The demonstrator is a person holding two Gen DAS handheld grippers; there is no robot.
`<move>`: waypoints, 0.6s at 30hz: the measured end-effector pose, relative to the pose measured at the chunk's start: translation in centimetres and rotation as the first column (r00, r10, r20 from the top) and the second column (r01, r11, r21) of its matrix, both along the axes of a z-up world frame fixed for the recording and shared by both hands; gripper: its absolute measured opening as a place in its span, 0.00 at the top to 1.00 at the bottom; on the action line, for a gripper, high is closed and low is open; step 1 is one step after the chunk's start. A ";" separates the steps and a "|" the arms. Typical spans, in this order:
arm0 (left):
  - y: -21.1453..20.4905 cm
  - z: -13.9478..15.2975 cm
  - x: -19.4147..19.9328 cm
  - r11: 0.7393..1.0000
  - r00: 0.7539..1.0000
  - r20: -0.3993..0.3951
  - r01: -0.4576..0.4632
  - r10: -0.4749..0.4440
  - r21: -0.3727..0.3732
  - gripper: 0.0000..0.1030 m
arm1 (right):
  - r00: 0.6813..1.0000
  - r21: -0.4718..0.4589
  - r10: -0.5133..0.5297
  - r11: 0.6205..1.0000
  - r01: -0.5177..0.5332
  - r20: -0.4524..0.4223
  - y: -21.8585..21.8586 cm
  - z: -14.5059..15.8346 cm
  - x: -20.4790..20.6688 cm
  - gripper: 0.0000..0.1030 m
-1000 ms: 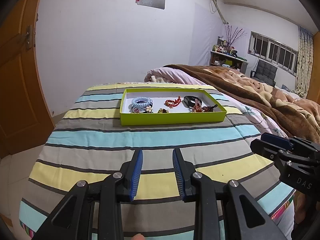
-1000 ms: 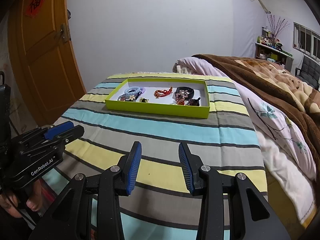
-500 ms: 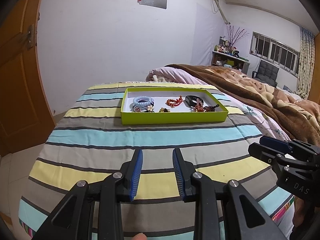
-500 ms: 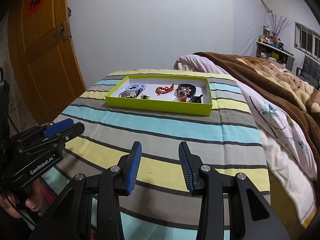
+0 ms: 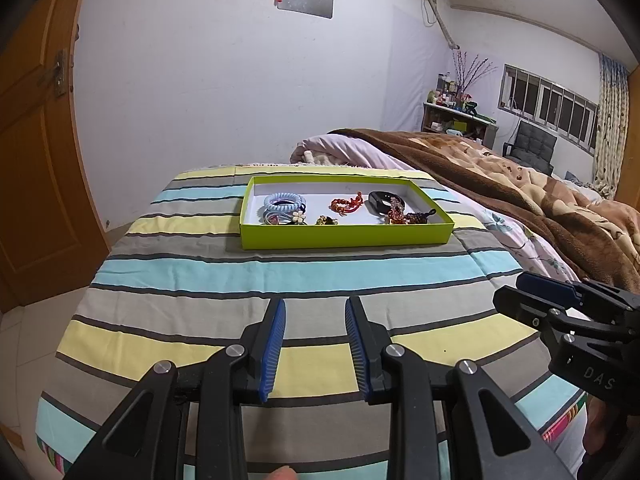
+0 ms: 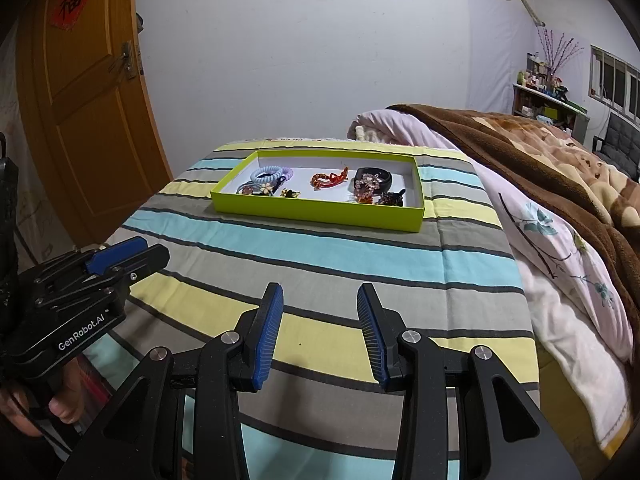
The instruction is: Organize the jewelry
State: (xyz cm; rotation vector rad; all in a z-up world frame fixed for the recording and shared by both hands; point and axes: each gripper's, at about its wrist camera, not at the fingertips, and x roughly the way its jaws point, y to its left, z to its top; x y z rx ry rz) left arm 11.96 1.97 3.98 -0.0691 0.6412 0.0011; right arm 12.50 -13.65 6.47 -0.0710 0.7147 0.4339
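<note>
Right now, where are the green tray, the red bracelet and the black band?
Green tray (image 5: 344,236): left wrist view, front wall.
Red bracelet (image 5: 347,204): left wrist view, its beaded middle.
Black band (image 6: 386,176): right wrist view, right side.

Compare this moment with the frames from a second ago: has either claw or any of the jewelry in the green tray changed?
Nothing visibly changed. The left claw and right claw hang open and empty over the striped cover, short of the green tray; the blue hair tie, red bracelet and black band lie as before.
</note>
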 end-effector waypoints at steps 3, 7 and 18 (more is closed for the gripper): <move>0.0 0.1 -0.1 1.000 1.000 0.005 -0.004 0.004 0.003 0.70 | 1.000 -0.003 -0.001 1.000 0.001 0.003 0.0 0.1 0.0 0.62; 0.0 0.2 -0.2 1.000 1.000 0.012 -0.009 0.009 0.009 0.70 | 1.000 -0.005 -0.002 1.000 0.002 0.009 0.0 0.2 0.0 0.62; 0.1 0.2 -0.1 1.000 1.000 0.015 -0.017 0.017 0.012 0.70 | 1.000 -0.010 0.001 1.000 -0.001 0.017 0.1 0.2 0.1 0.62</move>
